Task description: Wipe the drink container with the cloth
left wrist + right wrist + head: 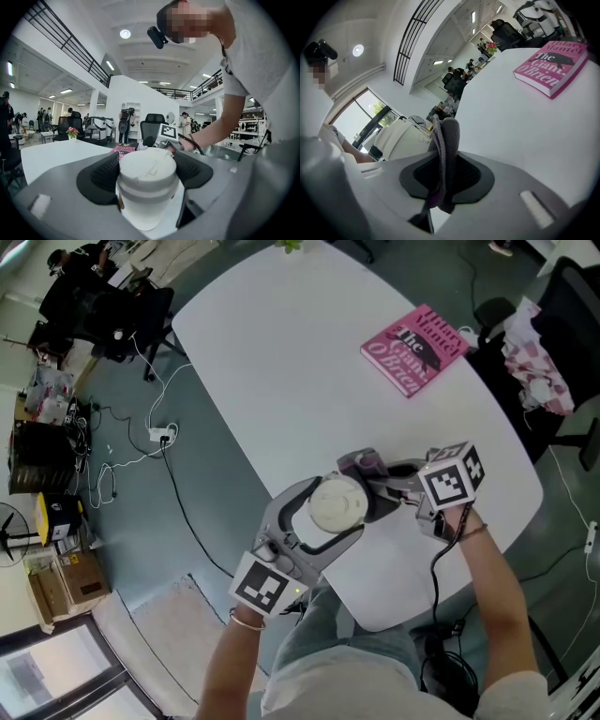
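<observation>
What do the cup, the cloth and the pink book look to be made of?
Cup: off-white, matte; probably paper with a moulded plastic lid, going by the lid's raised rim. Cloth: soft grey-purple fabric, fuzzy nap, folds limply. Book: paper, pink printed cover; finish unclear.

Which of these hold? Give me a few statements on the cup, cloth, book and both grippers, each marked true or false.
1. The left gripper is shut on the cup. True.
2. The right gripper is open and empty. False: it is shut on the grey cloth.
3. The cup has no lid. False: a white lid sits on it.
4. The pink book lies flat on the white table, apart from the cup. True.
</observation>
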Tool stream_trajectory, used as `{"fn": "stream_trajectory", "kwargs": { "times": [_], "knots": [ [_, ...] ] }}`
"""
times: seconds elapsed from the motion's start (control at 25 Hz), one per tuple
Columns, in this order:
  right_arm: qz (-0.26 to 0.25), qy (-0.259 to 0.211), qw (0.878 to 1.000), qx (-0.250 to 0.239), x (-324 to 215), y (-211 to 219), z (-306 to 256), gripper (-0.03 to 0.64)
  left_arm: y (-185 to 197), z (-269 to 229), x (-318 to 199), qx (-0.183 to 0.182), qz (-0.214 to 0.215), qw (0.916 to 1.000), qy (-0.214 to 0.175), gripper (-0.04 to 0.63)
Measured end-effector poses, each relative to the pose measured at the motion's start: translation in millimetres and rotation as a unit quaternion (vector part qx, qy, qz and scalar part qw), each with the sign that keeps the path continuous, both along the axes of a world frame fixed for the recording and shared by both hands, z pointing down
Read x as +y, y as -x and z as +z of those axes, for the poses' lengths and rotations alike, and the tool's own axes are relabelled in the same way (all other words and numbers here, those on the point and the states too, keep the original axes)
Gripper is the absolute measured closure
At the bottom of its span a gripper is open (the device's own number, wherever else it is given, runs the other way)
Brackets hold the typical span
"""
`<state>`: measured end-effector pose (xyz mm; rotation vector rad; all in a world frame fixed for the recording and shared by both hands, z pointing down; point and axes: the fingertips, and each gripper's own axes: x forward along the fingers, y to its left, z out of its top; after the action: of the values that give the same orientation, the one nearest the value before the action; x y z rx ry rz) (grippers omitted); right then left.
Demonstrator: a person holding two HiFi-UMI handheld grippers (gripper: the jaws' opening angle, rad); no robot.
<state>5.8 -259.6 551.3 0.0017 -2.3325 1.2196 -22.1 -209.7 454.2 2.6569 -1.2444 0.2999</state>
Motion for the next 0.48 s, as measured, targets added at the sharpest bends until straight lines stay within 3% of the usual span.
{"fn": "stream_trajectory", "kwargs": {
  "times": [0.48],
  "knots": [
    [0.006, -0.015, 0.999, 0.045, 1, 1, 30, 0.548, 0, -1, -1, 0.005, -0.002, 1.0, -0.006, 0.225]
  ]
}}
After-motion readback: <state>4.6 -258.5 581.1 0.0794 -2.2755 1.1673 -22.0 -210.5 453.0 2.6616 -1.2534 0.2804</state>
